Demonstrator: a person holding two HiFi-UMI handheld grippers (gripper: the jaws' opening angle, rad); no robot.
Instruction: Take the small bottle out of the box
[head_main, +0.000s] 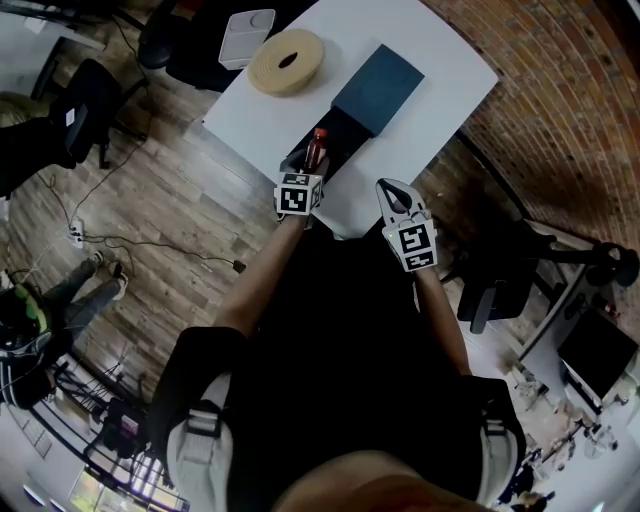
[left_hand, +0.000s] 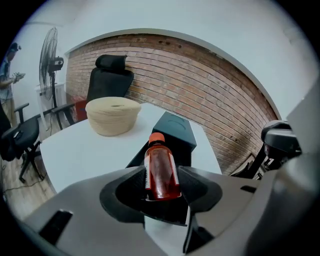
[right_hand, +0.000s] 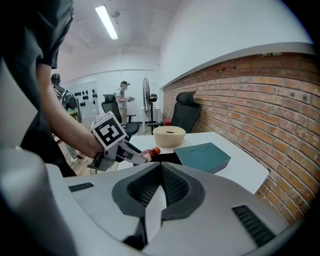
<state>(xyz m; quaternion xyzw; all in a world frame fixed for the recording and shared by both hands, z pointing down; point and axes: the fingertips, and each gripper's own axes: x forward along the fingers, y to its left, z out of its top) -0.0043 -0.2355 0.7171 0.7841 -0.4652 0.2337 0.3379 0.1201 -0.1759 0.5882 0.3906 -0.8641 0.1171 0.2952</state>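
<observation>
Left gripper (left_hand: 160, 175) pinches the small bottle (left_hand: 160, 155), cap pointing away.
Its long side runs straight out from the gripper, just over the near end of the black box (head_main: 345, 135) on the white tabletop (head_main: 260, 120). I think the way out is up and back. Right gripper (right_hand: 161, 172) is pressed together, holds nothing, and waits beside it.

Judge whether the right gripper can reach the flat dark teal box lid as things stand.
Probably yes: the right gripper is shut on nothing, and the box lid lies uncovered ahead, nothing between.
</observation>
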